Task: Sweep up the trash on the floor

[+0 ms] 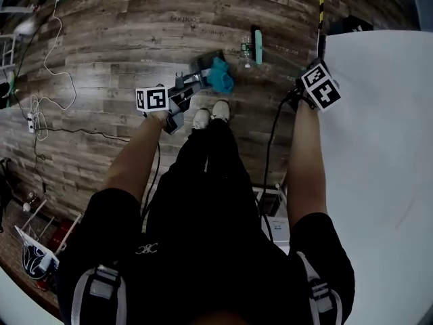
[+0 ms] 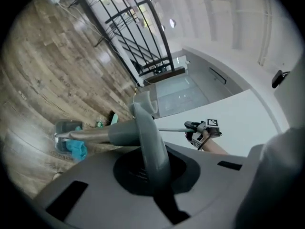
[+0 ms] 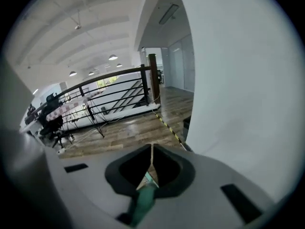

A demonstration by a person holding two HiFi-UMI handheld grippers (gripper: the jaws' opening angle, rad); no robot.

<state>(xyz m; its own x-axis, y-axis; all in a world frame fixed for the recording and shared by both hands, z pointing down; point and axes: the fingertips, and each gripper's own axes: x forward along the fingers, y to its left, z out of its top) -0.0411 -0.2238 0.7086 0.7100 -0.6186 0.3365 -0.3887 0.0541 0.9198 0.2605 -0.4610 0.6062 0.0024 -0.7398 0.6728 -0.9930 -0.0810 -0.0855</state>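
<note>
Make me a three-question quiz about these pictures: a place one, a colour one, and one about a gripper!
1. Where is the small bottle? A on the wooden floor B on a chair C in a bucket
2. What colour is the lump at the dustpan? A red B teal C yellow
3. The left gripper is: A open B shut on the dustpan handle C shut on a cup
Answers: 1 A, it lies on the planks; 2 B, plainly teal; 3 B, jaws clamp the grey handle.

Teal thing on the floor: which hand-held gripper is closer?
Left. In the head view the left hand-held gripper is just down-left of the teal thing; the right hand-held gripper is farther off to its right.
</note>
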